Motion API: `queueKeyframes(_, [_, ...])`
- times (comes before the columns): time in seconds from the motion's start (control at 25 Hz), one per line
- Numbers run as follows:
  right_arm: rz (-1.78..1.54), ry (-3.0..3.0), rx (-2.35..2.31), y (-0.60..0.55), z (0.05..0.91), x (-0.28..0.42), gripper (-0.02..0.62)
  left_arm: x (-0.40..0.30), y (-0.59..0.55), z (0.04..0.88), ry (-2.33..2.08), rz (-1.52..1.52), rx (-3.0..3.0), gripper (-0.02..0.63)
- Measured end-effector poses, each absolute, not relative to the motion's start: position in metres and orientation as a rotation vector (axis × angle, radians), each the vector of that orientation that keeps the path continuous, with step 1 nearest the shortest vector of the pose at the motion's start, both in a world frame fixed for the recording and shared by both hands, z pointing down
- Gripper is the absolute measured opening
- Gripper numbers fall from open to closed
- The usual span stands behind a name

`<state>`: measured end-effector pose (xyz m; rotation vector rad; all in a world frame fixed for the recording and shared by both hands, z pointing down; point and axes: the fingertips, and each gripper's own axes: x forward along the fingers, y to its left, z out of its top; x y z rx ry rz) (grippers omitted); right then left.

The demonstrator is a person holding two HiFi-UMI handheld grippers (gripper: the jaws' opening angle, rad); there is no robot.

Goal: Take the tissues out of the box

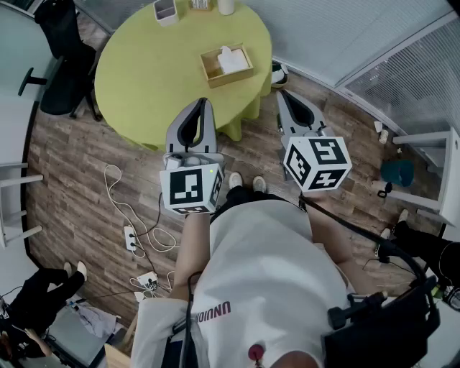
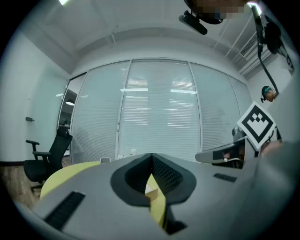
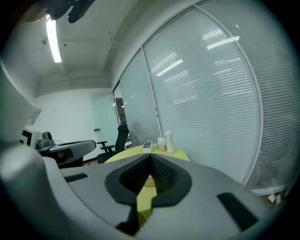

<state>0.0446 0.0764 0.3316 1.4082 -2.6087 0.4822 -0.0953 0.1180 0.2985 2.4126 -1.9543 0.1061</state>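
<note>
**Both grippers shut and short of the table, tissue box not yet reached**

The tissue box, an open wooden tray, sits on the round green table toward its near 4 o'clock edge. A white tissue stands up out of it, which gives a tuft to pinch. The left gripper points at the box, which lies at about 1 o'clock from its tip. Its jaws are pressed together on nothing. The right gripper hangs over the wooden floor just beside the table, with the box at about 10 o'clock from it. Its jaws are also pressed together and empty. By my reading this is the approach: both tools are aimed at the box, and one must spread before it can pinch the tuft. Small containers stand at the table's far 12 o'clock edge, well clear.
</note>
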Motion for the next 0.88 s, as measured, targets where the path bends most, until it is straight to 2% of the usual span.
queueKeyframes(0.88, [0.484, -2.570, 1.466, 0.080, 0.334, 0.039, 0.018, -0.106, 0.125, 0.298, -1.929, 0.112, 2.435, 0.012])
